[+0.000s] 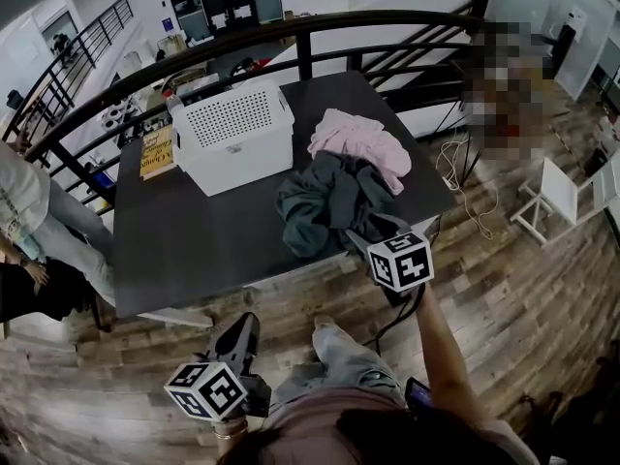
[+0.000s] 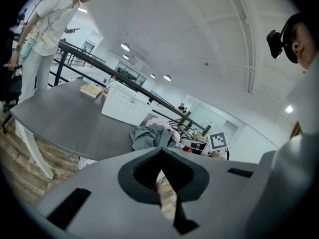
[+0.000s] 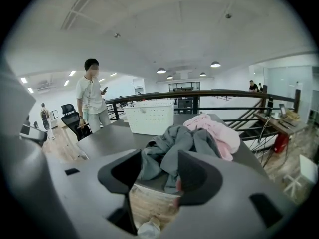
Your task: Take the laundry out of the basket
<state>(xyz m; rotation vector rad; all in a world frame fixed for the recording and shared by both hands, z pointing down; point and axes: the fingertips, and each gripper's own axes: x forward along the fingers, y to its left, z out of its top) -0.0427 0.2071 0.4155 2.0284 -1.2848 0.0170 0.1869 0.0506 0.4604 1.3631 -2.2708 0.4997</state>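
Note:
The white perforated laundry basket (image 1: 232, 134) (image 3: 149, 116) (image 2: 124, 103) stands at the back left of the dark table (image 1: 184, 240); its inside does not show. To its right, on the table, a pink garment (image 1: 358, 143) (image 3: 214, 131) lies behind a crumpled dark grey garment (image 1: 325, 206) (image 3: 172, 146) (image 2: 147, 136). My right gripper (image 1: 363, 242) (image 3: 154, 178) hovers at the table's front edge just short of the grey garment, jaws apart and empty. My left gripper (image 1: 249, 320) (image 2: 160, 151) hangs low over the floor in front of the table, jaws together with nothing in them.
A yellow book (image 1: 158, 151) lies left of the basket. A black railing (image 1: 291, 37) curves behind the table. A person (image 1: 29, 211) (image 3: 92, 103) stands at the table's left side. A white stool (image 1: 562, 197) and loose cables (image 1: 450, 163) are on the floor at right.

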